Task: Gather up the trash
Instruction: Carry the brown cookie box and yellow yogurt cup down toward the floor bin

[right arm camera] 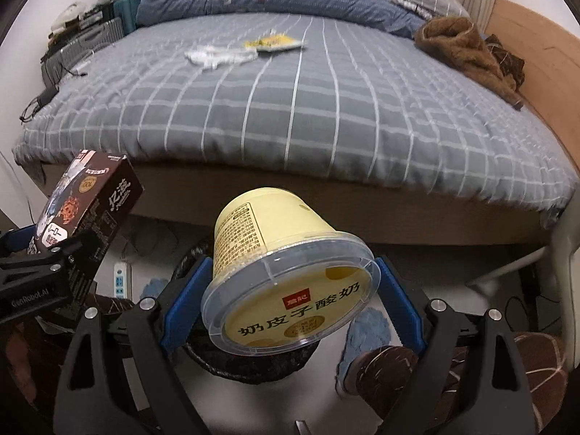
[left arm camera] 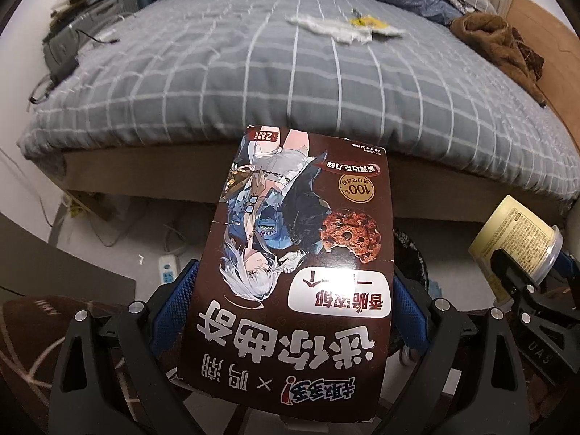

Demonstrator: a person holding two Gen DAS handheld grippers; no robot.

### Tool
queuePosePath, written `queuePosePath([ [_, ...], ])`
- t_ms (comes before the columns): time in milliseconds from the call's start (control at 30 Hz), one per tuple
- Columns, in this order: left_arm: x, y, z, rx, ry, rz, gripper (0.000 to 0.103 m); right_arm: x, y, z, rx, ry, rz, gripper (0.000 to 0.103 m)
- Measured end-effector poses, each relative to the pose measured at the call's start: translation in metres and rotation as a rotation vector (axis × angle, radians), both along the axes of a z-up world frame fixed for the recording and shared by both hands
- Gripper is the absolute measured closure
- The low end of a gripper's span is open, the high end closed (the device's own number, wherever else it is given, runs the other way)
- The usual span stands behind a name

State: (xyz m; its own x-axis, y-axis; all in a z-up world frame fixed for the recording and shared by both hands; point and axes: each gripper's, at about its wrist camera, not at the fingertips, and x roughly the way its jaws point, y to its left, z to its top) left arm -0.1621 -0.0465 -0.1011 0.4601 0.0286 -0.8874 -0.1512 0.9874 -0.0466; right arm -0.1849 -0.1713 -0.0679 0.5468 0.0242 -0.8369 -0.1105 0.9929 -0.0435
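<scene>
A: Closest to me, my left gripper (left arm camera: pixel 290 308) pinches the cookie box (left arm camera: pixel 290 261) across its sides; the box sticks out forward past the blue pads.

B: And the right one?

A: My right gripper (right arm camera: pixel 290 301) clamps the yogurt tub (right arm camera: pixel 286 272) by its clear lid rim, tilted, label toward me. The jaws stand wide because the tub is wide.

B: Where do they go?

A: I judge the black-lined bin (right arm camera: pixel 250 366) just below the tub is the target. I'd centre each piece over its mouth, then let go low.

B: How will they handle?

A: The box is glossy, flat-faced cardboard and could crush. The tub is smooth, round plastic and could slip.

B: Farther out?

A: Wrappers (right arm camera: pixel 246 49) lie on the checked bed (right arm camera: pixel 326 116), well beyond.
</scene>
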Motion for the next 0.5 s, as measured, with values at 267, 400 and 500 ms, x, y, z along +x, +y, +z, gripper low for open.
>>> queuePosePath([
  [267,0.013,0.010,-0.035,-0.005,0.045,-0.014,0.011,0.019,0.011,-0.048,0.023,0.112,0.003,0.018],
  [400,0.012,0.027,-0.050,-0.002,0.072,0.025,0.011,0.029,0.020,-0.060,0.042,0.142,0.003,0.018],
  [500,0.009,0.038,-0.053,0.003,0.077,0.052,0.011,0.035,0.035,-0.063,0.044,0.152,0.017,0.018],
])
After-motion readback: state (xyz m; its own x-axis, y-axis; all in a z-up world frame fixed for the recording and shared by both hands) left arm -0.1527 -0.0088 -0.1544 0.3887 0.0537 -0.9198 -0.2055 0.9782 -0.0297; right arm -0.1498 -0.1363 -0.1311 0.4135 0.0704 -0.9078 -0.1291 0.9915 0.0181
